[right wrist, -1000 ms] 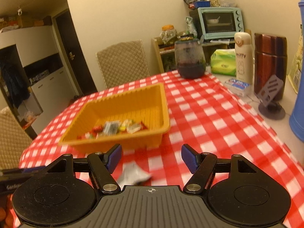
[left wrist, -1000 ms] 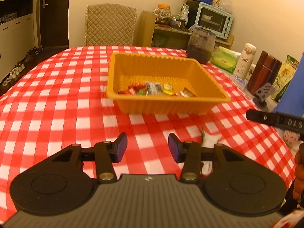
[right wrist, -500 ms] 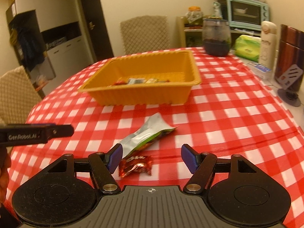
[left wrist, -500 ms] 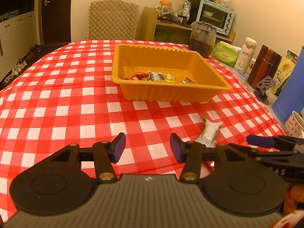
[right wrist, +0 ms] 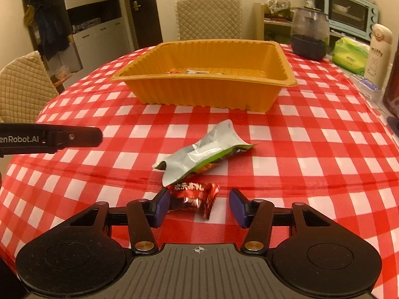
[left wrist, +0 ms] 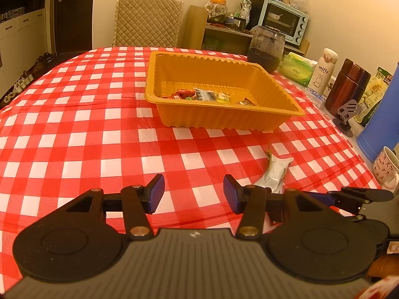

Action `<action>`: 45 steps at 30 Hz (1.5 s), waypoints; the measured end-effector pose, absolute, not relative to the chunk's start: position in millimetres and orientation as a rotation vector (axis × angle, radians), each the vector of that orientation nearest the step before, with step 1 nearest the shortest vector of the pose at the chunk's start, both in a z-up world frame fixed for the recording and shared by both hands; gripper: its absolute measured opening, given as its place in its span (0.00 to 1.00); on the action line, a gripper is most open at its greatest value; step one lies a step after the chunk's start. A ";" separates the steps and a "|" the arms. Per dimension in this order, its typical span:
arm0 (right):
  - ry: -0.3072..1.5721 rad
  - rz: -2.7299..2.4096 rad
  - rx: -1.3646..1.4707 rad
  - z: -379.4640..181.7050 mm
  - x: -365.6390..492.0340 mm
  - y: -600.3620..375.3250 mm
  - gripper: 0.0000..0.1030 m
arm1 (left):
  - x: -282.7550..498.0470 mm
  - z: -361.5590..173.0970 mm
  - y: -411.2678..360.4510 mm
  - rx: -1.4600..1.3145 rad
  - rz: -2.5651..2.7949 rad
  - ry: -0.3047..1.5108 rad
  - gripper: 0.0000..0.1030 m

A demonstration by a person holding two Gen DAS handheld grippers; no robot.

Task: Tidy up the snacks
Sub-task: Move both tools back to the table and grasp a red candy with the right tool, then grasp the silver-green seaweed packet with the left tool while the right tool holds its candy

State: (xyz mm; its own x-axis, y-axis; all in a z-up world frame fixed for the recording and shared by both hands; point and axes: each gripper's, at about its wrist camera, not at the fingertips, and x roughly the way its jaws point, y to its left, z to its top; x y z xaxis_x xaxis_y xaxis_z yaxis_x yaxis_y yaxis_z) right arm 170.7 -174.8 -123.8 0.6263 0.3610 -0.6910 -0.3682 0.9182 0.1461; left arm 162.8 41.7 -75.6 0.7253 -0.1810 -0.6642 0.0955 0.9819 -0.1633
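**Two snacks left on the worktop; right tongs closing on the red candy**

Two items lie outside the tray (right wrist: 204, 92): a red candy (right wrist: 193, 196) nearest me and a silver pouch (right wrist: 199, 153) just beyond it, its near corner touching or overlapping the candy's far edge. The tray sits further back on the checked worktop (right wrist: 311, 154) and already has several wrapped sweets along its floor.

My right tongs (right wrist: 197, 205) are low over the candy and their jaws are closing. The candy is between them. The left pad looks to be against the wrapper's end; the right pad stands clear of it, so nothing is clamped yet.

My left tongs (left wrist: 193, 194) hang apart over bare cloth, with nothing between them. The pouch (left wrist: 274, 174) lies just to their right.

Advice for the grasp, as I judge it:
- Close across the candy's body, not on the twisted wrapper tail, which would likely slip.
- Keep the tips just off the cloth so it does not bunch.
- Check that the pouch corner is not pinched along with the candy before lifting.
- Lift straight, then carry over the tray's near wall.

The pouch remains for a later pick.
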 end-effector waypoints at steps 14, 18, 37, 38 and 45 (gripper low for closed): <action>0.800 0.404 -0.032 -118.0 162.6 -176.8 0.19 | 165.8 -80.4 31.2 -0.103 -0.173 0.758 0.47; 0.794 0.334 -0.009 -113.7 160.2 -195.5 0.18 | 168.7 -80.6 20.2 -0.085 -0.203 0.756 0.47; 0.771 0.142 0.189 -99.1 178.6 -253.6 0.17 | 215.5 -103.3 -61.5 0.147 -0.450 0.775 0.46; 0.772 0.145 0.194 -99.6 179.6 -253.1 0.17 | 217.7 -104.4 -63.6 0.153 -0.458 0.780 0.46; 0.772 0.152 0.209 -98.9 182.3 -250.3 0.17 | 225.0 -109.0 -77.5 0.207 -0.483 0.800 0.30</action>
State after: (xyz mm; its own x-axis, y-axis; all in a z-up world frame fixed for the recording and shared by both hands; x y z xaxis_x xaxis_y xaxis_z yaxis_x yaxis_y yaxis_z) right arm 182.3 -250.3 -98.9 0.7074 0.2119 -0.6743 -0.0596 0.9685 0.2418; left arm 225.0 -77.5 -109.0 0.5959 -0.3363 -0.7293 0.4895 0.8720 -0.0021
